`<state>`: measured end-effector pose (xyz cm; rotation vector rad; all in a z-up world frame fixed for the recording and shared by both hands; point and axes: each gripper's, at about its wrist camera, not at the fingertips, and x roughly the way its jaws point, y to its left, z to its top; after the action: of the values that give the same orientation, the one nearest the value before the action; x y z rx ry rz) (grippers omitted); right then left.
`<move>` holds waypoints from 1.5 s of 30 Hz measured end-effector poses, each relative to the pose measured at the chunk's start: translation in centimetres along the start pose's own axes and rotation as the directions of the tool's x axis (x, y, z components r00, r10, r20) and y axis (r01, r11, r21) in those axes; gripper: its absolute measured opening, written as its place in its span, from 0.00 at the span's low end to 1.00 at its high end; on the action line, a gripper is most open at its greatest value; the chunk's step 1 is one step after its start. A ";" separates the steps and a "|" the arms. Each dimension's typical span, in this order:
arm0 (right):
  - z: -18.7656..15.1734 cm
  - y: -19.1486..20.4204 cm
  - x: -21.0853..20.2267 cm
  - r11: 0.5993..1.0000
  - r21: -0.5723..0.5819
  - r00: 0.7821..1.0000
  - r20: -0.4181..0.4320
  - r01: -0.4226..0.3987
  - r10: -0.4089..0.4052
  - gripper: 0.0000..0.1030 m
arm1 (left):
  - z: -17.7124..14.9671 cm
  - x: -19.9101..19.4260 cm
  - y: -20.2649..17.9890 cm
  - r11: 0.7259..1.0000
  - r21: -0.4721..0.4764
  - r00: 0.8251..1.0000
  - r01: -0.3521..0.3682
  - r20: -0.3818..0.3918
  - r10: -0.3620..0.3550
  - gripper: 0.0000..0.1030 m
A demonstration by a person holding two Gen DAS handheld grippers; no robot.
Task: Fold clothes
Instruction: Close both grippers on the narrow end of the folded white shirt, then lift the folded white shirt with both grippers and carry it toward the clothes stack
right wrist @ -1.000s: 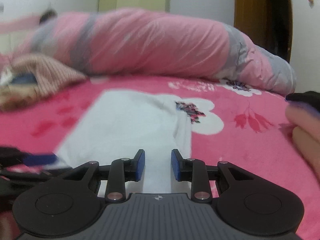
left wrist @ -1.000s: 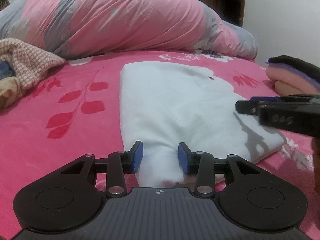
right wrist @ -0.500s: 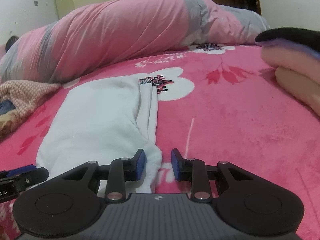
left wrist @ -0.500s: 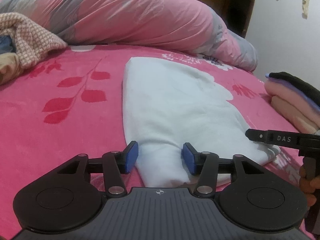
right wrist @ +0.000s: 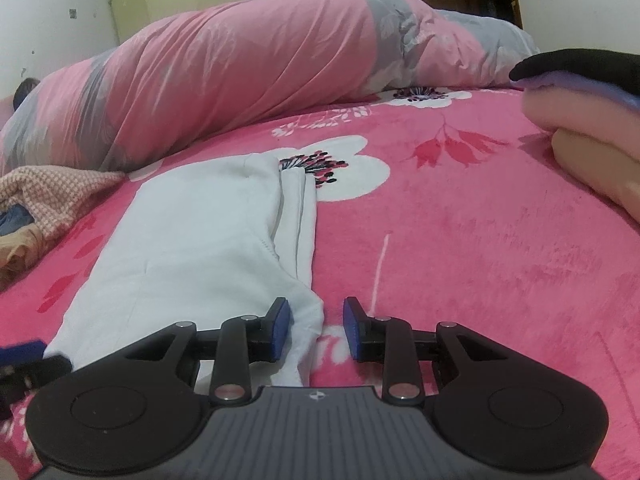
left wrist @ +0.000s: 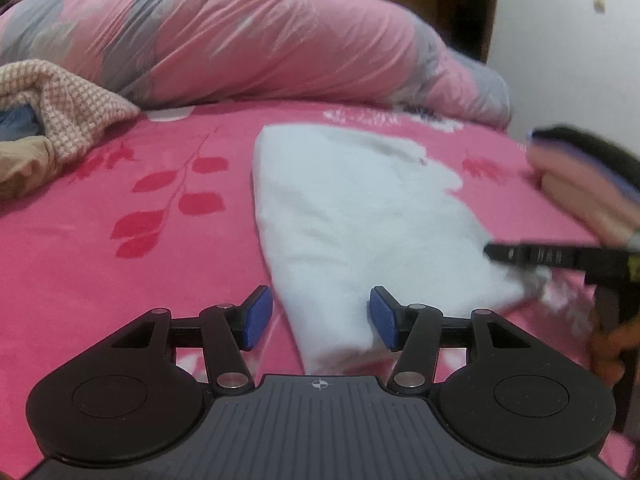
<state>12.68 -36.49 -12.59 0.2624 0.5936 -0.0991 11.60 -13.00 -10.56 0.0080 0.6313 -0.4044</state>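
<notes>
The left claw [left wrist: 320,318] is sitting wide open at the lower centre of the left wrist view, its blue pads straddling the near left corner of the white garment [left wrist: 360,216] without closing on it. The right claw [right wrist: 316,330] is standing open more narrowly at the lower centre of the right wrist view, with the garment's near right corner lying between its pads, against the left one, ungripped.

The white garment [right wrist: 192,248] is lying flat on the pink floral bed [left wrist: 100,280], folded into a long strip. Its long axis is running from the claws at the bottom of the frame up toward the pink-and-grey quilt [left wrist: 240,40] at the top.

The left wrist view is showing the garment's smooth left edge, and the right claw is entering as a blurred black bar at the right edge with orange fingers [left wrist: 608,344] below it. The right wrist view is instead showing the layered folds along the garment's right edge, beside a white flower print. At far left in both views a checked knit cloth [right wrist: 52,196] is lying heaped; at far right a stack of folded clothes [right wrist: 592,120], pink with a dark piece on top, is resting on the bed.
</notes>
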 end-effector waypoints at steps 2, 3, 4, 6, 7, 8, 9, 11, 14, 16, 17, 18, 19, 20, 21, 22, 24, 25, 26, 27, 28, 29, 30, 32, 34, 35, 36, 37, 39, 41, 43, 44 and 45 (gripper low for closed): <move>0.0 -0.1 0.0 1.000 0.005 1.000 0.000 -0.005 0.005 0.31 | -0.3 -0.2 0.3 1.000 -0.024 1.000 0.006 -0.016 -0.006 0.53; 0.0 -0.2 0.0 1.000 0.008 1.000 0.000 -0.007 0.007 0.31 | -0.4 -0.3 0.5 0.999 -0.039 1.000 0.011 -0.023 -0.012 0.53; 0.0 -0.2 0.0 1.000 0.009 1.000 0.001 -0.009 0.009 0.31 | -0.4 -0.4 0.7 0.999 -0.048 1.000 0.014 -0.027 -0.015 0.53; 0.0 -0.3 0.0 1.000 0.012 1.000 0.001 -0.011 0.011 0.31 | -0.7 -0.8 0.9 0.998 -0.056 0.999 0.019 -0.035 -0.021 0.53; 0.0 -0.3 0.0 1.000 0.014 1.000 0.001 -0.013 0.013 0.31 | -0.8 -1.0 0.9 0.998 -0.057 0.999 0.023 -0.039 -0.025 0.53; 0.0 -0.3 0.0 1.000 0.017 1.000 0.001 -0.015 0.015 0.31 | -0.9 -1.2 1.0 0.998 -0.057 0.999 0.026 -0.042 -0.029 0.53; 0.0 -0.4 0.0 1.000 0.020 1.000 0.001 -0.019 0.019 0.32 | -1.0 -1.4 1.0 0.998 -0.057 0.998 0.031 -0.047 -0.034 0.53; 0.0 -0.5 0.0 0.999 0.029 1.000 0.001 -0.025 0.025 0.32 | -0.9 -1.9 1.2 0.997 -0.061 0.997 0.043 -0.056 -0.047 0.53; 0.0 -0.8 -0.1 0.998 0.046 0.999 0.000 -0.041 0.041 0.34 | -0.5 -2.7 1.8 0.994 -0.091 0.997 0.061 -0.041 -0.065 0.53; 0.0 -0.8 -0.1 0.998 0.050 0.999 0.000 -0.044 0.044 0.34 | 0.0 -3.1 2.3 0.992 -0.108 0.997 0.072 -0.021 -0.074 0.53; 0.0 -0.8 -0.1 0.998 0.050 0.999 0.001 -0.044 0.044 0.34 | 0.4 -3.2 2.5 0.991 -0.113 0.997 0.075 -0.015 -0.077 0.53; 0.0 -0.8 -0.1 0.998 0.050 0.999 0.001 -0.044 0.044 0.35 | 0.8 -3.2 2.7 0.990 -0.117 0.997 0.077 -0.010 -0.079 0.54; 0.0 -0.8 -0.1 0.998 0.050 0.999 0.001 -0.047 0.047 0.36 | 1.2 -3.1 2.9 0.989 -0.122 0.997 0.080 -0.008 -0.082 0.55; 0.0 -0.8 -0.1 0.998 0.050 0.999 0.002 -0.049 0.049 0.38 | 1.6 -2.9 3.2 0.988 -0.130 0.996 0.085 -0.009 -0.087 0.56; 0.0 -0.8 -0.2 0.997 0.051 0.998 0.004 -0.058 0.057 0.42 | 2.0 -2.6 3.5 0.986 -0.141 0.996 0.091 -0.010 -0.093 0.56; 0.0 -0.8 -0.2 0.996 0.052 0.998 0.005 -0.066 0.065 0.43 | 2.4 -2.3 3.9 0.984 -0.153 0.995 0.097 -0.013 -0.100 0.56; 0.2 -1.2 -0.4 0.994 0.072 0.997 0.010 -0.083 0.082 0.44 | 3.2 -1.5 4.6 0.978 -0.176 0.993 0.108 -0.017 -0.113 0.56; 0.4 -1.4 -0.6 0.992 0.087 0.996 0.013 -0.094 0.094 0.47 | 3.6 -1.0 5.1 0.974 -0.192 0.992 0.118 -0.021 -0.124 0.56; 0.6 -1.6 -0.7 0.989 0.101 0.994 0.016 -0.106 0.104 0.48 | 4.0 -0.5 5.7 0.968 -0.211 0.989 0.136 -0.028 -0.145 0.56; 0.9 -1.9 -0.9 0.986 0.116 0.993 0.020 -0.117 0.115 0.51 | 4.5 0.1 6.3 0.961 -0.229 0.985 0.156 -0.036 -0.169 0.56; 1.3 -2.2 -1.1 0.983 0.135 0.992 0.031 -0.125 0.122 0.53 | 4.8 0.7 6.7 0.955 -0.243 0.981 0.173 -0.044 -0.189 0.56; 1.8 -2.6 -1.1 0.976 0.155 0.988 0.036 -0.152 0.148 0.54 | 5.2 1.4 6.9 0.953 -0.246 0.979 0.176 -0.057 -0.196 0.56; 2.3 -3.0 -1.1 0.968 0.176 0.984 0.041 -0.179 0.174 0.59 | 5.6 2.1 7.1 0.954 -0.243 0.978 0.173 -0.072 -0.196 0.56; 3.5 -3.9 0.0 0.943 0.232 0.970 0.014 -0.238 0.242 0.64 | 6.3 3.6 7.1 0.965 -0.213 0.980 0.152 -0.092 -0.175 0.56; 4.7 -4.8 1.7 0.916 0.288 0.953 -0.036 -0.279 0.302 0.66 | 6.7 4.9 7.2 0.965 -0.205 0.977 0.164 -0.103 -0.188 0.56; 5.3 -5.1 2.8 0.909 0.307 0.946 -0.071 -0.281 0.316 0.66 | 6.9 5.6 7.4 0.961 -0.214 0.972 0.177 -0.112 -0.205 0.56; 5.9 -5.3 4.2 0.908 0.316 0.939 -0.116 -0.275 0.324 0.66 | 7.0 6.4 7.6 0.954 -0.229 0.966 0.193 -0.124 -0.225 0.56; 6.3 -5.4 5.4 0.912 0.314 0.936 -0.144 -0.265 0.321 0.66 | 7.0 7.2 8.0 0.946 -0.249 0.960 0.206 -0.135 -0.245 0.56; 7.2 -5.6 7.8 0.915 0.310 0.924 -0.196 -0.258 0.327 0.67 | 7.0 9.0 8.8 0.925 -0.302 0.945 0.231 -0.158 -0.288 0.56; 8.0 -5.4 9.3 0.909 0.299 0.908 -0.214 -0.291 0.361 0.71 | 7.1 10.3 9.4 0.904 -0.342 0.934 0.254 -0.157 -0.322 0.56; 9.0 -5.1 10.6 0.903 0.286 0.892 -0.230 -0.320 0.389 0.75 | 7.3 11.3 10.0 0.886 -0.366 0.924 0.285 -0.140 -0.356 0.56; 9.4 -4.9 11.4 0.897 0.287 0.882 -0.239 -0.336 0.407 0.75 | 7.5 11.8 10.2 0.877 -0.376 0.919 0.299 -0.135 -0.371 0.56; 9.6 -4.8 12.1 0.889 0.291 0.872 -0.241 -0.353 0.425 0.75 | 7.6 12.3 10.4 0.867 -0.388 0.914 0.313 -0.126 -0.387 0.56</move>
<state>27.05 -43.94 -12.81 0.6370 0.8198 0.2723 28.84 -8.87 -12.64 -0.4303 0.9056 -0.6421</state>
